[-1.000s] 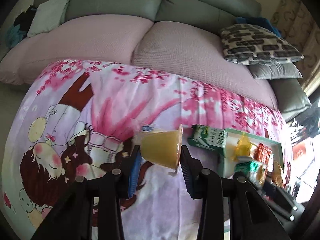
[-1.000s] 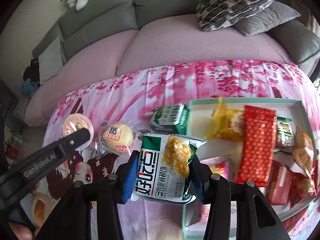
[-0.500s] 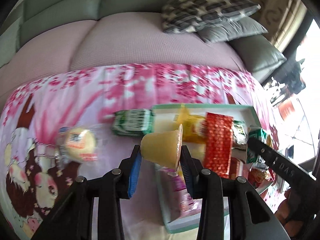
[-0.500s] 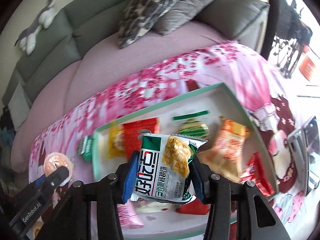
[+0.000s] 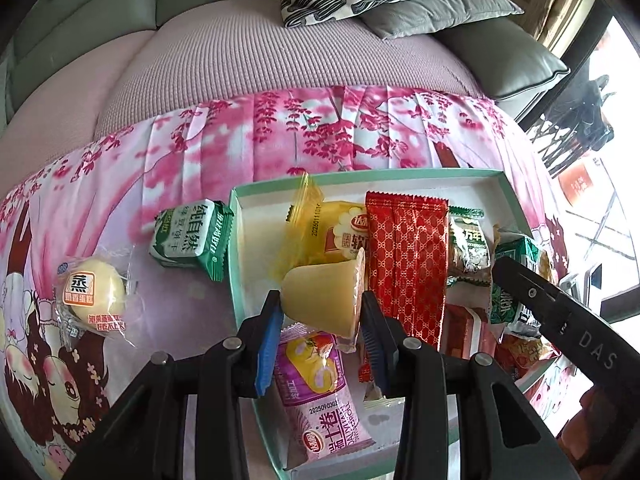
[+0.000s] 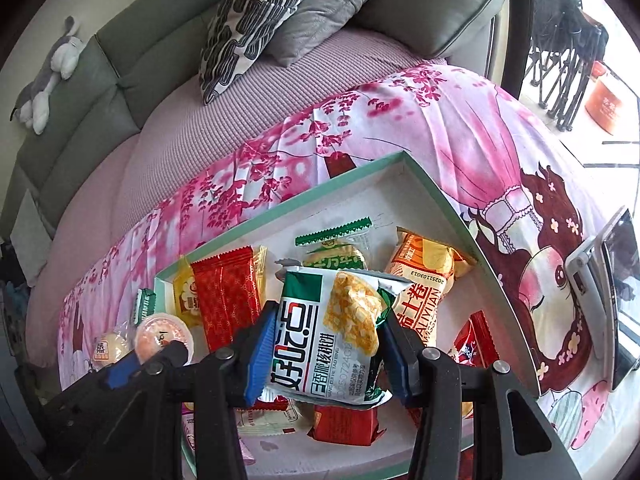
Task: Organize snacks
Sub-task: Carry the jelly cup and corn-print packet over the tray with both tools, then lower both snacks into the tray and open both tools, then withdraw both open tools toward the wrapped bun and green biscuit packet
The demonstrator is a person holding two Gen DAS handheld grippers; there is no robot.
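Snacks in both grippers: left gripper (image 5: 322,312) pinches a smooth yellow jelly cup (image 5: 320,296) on its side, fingers partly closed, above the tray's (image 5: 236,248) near-left part. Right gripper (image 6: 322,350) clamps a crinkly green-white foil packet (image 6: 332,328) w/ jaws approx. packet-wide, above mid-tray. At 10 o'clock, on the pink cloth (image 5: 248,152): round plastic-wrapped bun (image 5: 90,292), green pillow pack (image 5: 192,238).

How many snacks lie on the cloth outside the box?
2: a green-and-white packet just left of the box, and a round yellow cake farther left. Others may be hidden.
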